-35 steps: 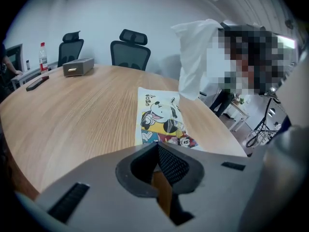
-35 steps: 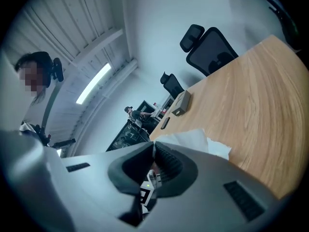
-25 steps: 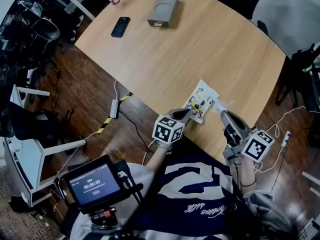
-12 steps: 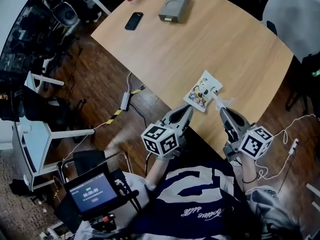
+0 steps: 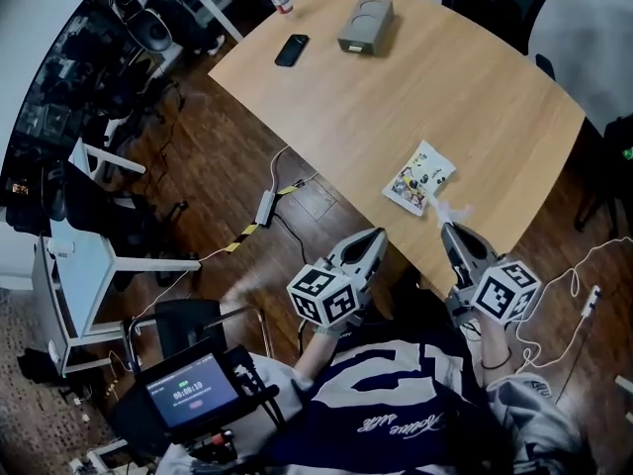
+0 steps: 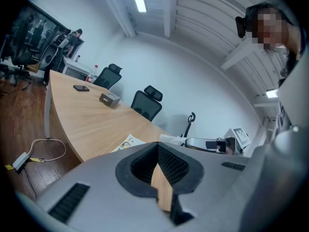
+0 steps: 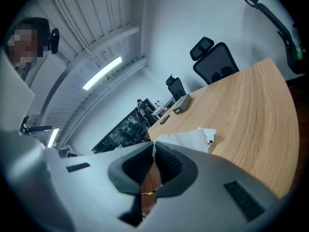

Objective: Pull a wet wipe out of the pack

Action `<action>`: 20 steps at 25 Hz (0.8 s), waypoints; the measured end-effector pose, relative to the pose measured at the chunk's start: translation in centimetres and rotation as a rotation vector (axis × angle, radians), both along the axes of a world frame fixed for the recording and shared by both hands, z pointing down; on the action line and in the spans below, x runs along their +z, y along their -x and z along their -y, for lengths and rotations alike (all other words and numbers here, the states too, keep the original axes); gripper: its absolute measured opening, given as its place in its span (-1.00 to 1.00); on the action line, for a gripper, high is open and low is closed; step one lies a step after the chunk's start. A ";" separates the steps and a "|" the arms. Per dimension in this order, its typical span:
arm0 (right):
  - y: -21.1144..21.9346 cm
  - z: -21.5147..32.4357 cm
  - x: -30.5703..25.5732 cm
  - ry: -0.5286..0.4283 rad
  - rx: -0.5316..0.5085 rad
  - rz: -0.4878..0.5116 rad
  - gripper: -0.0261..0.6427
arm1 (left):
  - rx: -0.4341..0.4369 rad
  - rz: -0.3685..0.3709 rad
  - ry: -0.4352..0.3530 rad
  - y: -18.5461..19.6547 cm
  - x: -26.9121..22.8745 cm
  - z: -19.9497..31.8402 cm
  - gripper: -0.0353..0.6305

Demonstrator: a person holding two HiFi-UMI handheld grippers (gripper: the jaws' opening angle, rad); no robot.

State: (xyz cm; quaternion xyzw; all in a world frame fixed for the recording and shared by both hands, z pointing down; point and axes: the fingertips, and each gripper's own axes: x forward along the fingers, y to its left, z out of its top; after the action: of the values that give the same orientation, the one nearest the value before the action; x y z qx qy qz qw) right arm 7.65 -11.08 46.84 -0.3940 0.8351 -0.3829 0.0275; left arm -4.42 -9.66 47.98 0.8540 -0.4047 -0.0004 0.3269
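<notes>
We see the flat, printed wipe pack (image 5: 419, 177) lying near the rounded edge of the smooth wood-grain table (image 5: 445, 87). The right gripper (image 5: 448, 228), held nearly level, has its ribbed jaws pinched on a crumpled white wet wipe (image 5: 451, 209) just beside the pack; the left gripper (image 5: 376, 236), jaws together and empty, hovers off the table edge

The table (image 5: 475, 97) is pale, honey-coloured wood grain. At its near edge the wipe pack (image 5: 419, 177) is white with a bright cartoon print, and the wet wipe (image 5: 450, 209) is plain white. The left gripper (image 5: 374, 236) and right gripper (image 5: 448, 229) are light grey with black ribbed pads and black-and-white square markers; towards the far corner the phone (image 5: 291, 49) is black and the box (image 5: 365, 26) grey.
</notes>
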 end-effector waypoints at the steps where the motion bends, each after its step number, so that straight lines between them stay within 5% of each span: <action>1: 0.4 -0.6 -0.2 -0.008 0.006 -0.008 -0.91 | 0.002 -0.006 -0.008 0.4 -0.2 -0.6 -0.88; 13: 6.8 -12.7 -3.0 -0.089 0.119 -0.066 -0.91 | 0.068 -0.056 -0.056 6.1 -2.0 -12.9 -0.88; 20: 8.0 -16.2 -3.9 -0.100 0.123 -0.104 -0.91 | 0.104 -0.095 -0.076 5.6 -2.8 -15.0 -0.89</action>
State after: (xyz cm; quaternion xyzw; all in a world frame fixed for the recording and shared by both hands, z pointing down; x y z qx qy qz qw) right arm -0.34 5.08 42.96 -0.4619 0.8278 -0.3172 0.0272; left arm -10.01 5.29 45.20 0.8847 -0.3437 -0.0393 0.3126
